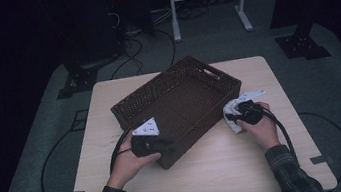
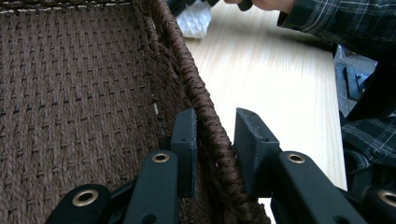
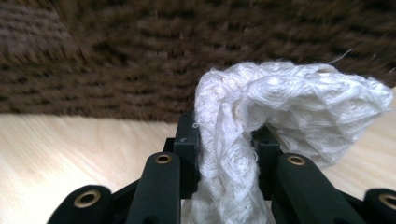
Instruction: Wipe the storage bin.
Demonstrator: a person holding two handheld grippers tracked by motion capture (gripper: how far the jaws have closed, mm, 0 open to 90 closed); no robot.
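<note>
White cloth [image 3: 261,121], crumpled and loosely woven, is sitting pinched between the jaws of the right hand-held gripper [image 3: 229,140], which are closing on a thick fold of it while the rest is bunching up above and spilling off to one side. From the high view the cloth [image 1: 230,114] is hanging just off the right-hand long wall of the basket [image 1: 167,84], close above the bench [image 1: 219,170], outside the basket rather than in it. The right hand-held gripper [image 1: 238,115] is pointing toward that wall, with the person's right hand [image 1: 259,126] wrapping its body and a dark cable looping back toward the plaid sleeve [image 1: 290,172].

The basket is a dark brown woven rectangle with a cut-out handle in its far short end, lying at an angle across the pale wooden bench. Its inside is looking bare in the left gripper view.

The left hand-held gripper [image 2: 212,135] is straddling the basket's rim [image 2: 205,107] near a front corner, one jaw inside against the weave and the other outside; the inner pad is touching the wall, while the outer pad is standing just beside it, so I cannot tell how firmly it is clamping. In the high view the left hand-held gripper [image 1: 165,144] is resting at the basket's near corner, the left hand [image 1: 130,164] holding it from behind.
</note>
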